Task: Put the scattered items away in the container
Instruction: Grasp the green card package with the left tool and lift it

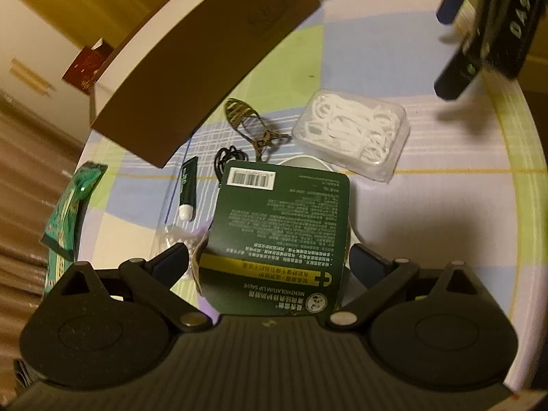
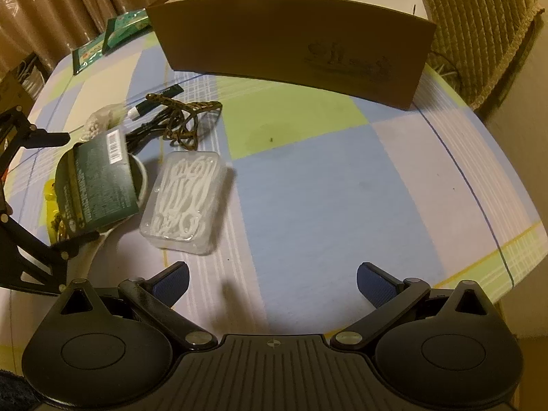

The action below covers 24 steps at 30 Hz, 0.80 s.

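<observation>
Dark green lip-salve card pack (image 1: 279,236) sits betw. the left gripper (image 1: 270,260) fingers, barcode end pointing away toward 12 o'clock, long axis running along the fingers. Can't tell if the pads actually clamp it; fingers look spread wide w/ the card in the gap. In right wrist view the card (image 2: 99,185) is lifted & tilted over a white round cup (image 2: 142,178), left gripper's black linkage at 9 o'clock.

Right gripper (image 2: 272,282) hovers over bare blue-green checked tablecloth (image 2: 308,178), fingers wide apart, holding nothing; in left view it hangs at 1–2 o'clock (image 1: 459,48).

Clear plastic box of white floss picks (image 1: 352,137) lies flat just right of the card, long axis roughly toward 1 o'clock. Brown cardboard container box (image 2: 294,51) stands at 12 o'clock, well apart from both grippers. Betw. card & box: small dark tube w/ white cap (image 1: 188,188), black cable (image 1: 227,157), camo-pattern strap (image 1: 250,123). Green snack packets (image 2: 113,34) at 10 o'clock by table edge.
</observation>
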Motion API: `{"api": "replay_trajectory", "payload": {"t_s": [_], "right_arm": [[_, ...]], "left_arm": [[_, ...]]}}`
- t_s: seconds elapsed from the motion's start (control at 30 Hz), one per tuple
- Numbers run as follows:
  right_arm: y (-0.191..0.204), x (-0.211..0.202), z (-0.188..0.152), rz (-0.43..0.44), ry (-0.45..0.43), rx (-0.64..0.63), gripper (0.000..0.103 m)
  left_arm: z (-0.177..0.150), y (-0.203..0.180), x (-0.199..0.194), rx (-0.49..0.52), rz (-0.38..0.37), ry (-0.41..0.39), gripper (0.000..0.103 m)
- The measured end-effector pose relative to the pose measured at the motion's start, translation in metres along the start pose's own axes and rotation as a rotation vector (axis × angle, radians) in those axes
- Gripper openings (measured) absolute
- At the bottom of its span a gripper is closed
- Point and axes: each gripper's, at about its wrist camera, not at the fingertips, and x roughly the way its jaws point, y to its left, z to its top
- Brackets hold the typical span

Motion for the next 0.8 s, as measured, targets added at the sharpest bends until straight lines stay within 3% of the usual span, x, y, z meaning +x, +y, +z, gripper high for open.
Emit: {"api": "replay_trajectory", "payload": {"t_s": [0.23, 0.57, 0.8], "right_arm": [[-0.002, 0.001, 0.000, -0.003, 0.006, 0.010, 0.101], [0.000, 0.002, -0.003, -0.006, 0.012, 0.009, 0.101], [0.001, -0.001, -0.005, -0.007, 0.003, 0.003, 0.101]], "left_arm": [[0.001, 0.010, 0.009, 0.018, -0.050, -0.016, 0.099], [-0.004, 0.033, 0.020, -0.155, -0.185, -0.015, 0.094], [-0.005, 0.034, 0.018, -0.180, -0.192, -0.033, 0.092]]}}
